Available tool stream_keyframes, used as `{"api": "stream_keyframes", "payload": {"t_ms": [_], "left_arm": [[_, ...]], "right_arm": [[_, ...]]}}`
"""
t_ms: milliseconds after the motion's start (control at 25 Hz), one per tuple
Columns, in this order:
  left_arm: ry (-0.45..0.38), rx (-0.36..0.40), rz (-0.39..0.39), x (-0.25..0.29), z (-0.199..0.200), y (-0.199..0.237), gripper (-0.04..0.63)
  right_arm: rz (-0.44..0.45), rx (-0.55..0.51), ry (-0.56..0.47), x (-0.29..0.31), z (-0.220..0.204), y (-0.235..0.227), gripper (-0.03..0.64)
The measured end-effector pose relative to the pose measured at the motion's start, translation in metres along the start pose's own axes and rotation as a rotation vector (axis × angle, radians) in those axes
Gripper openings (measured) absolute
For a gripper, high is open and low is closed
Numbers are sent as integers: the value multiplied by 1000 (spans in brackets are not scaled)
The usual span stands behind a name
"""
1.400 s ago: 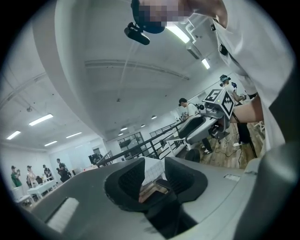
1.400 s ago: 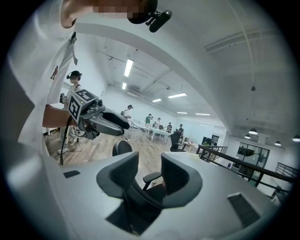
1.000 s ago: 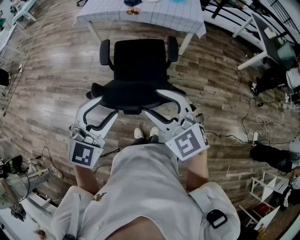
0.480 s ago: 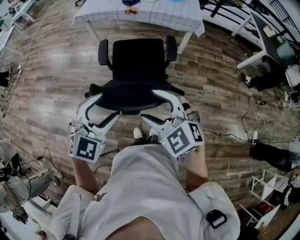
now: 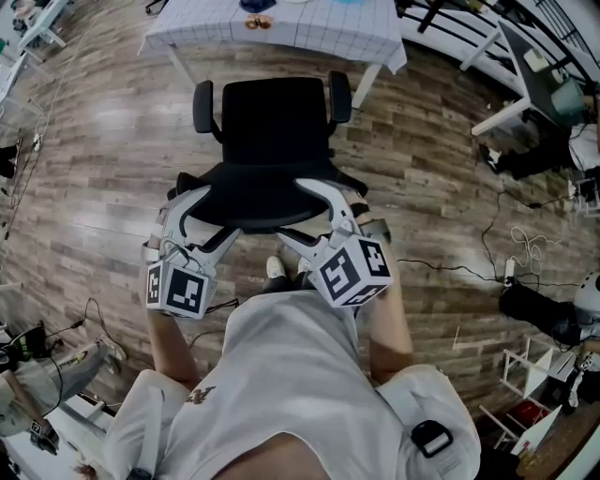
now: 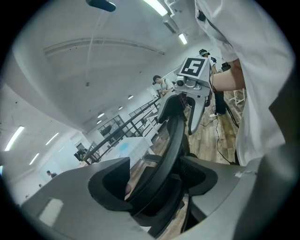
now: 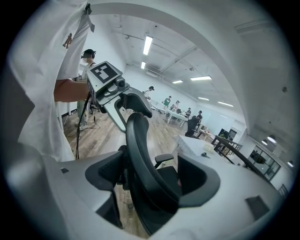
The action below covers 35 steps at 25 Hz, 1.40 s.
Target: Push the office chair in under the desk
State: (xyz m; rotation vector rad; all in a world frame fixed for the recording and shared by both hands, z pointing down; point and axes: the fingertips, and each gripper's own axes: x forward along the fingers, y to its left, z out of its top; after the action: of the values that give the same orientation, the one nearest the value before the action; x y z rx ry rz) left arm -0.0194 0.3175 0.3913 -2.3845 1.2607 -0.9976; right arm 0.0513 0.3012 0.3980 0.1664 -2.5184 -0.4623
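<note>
The black office chair (image 5: 277,127) stands on the wood floor, its seat facing the desk (image 5: 309,28) with the checked white cloth, apart from it. Its backrest (image 5: 262,192) is nearest me. My left gripper (image 5: 211,211) straddles the backrest's left edge (image 6: 171,136), and my right gripper (image 5: 302,211) straddles its right edge (image 7: 140,150). Both pairs of jaws have just been opening. The backrest rim runs between them, with a gap showing beside the pads in both gripper views.
The person's shoes (image 5: 286,270) are just behind the chair base. Cables (image 5: 525,253) trail over the floor at the right, near black bags (image 5: 539,314). White table legs (image 5: 506,112) stand at the upper right. Equipment clutters the lower left (image 5: 37,366).
Both grippers have sunk a little along the backrest and drawn closer to the body. Their jaws stand wider apart than a second ago. The chair has stayed where it was.
</note>
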Motion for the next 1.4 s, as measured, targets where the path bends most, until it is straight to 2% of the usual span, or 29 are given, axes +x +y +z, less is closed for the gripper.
{"api": "stream_keyframes", "payload": {"t_ms": [80, 200, 400, 760, 1040, 1400], "left_arm": [[9, 8, -3, 1, -3, -1, 319], [1, 0, -23, 0, -4, -2, 316], [-38, -3, -34, 1, -3, 5, 318], [-60, -4, -46, 4, -6, 15, 324], [-63, 0, -38, 7, -8, 22, 325], [-46, -13, -65, 19, -12, 35, 325]], "right_arm": [[-9, 12, 0, 0, 1, -2, 329], [-11, 7, 6, 1, 0, -2, 322], [-24, 8, 2, 5, 2, -7, 322], [-33, 28, 15, 12, 4, -13, 322], [-34, 43, 21, 18, 4, -20, 328], [-35, 40, 37, 26, 2, -33, 325]]}}
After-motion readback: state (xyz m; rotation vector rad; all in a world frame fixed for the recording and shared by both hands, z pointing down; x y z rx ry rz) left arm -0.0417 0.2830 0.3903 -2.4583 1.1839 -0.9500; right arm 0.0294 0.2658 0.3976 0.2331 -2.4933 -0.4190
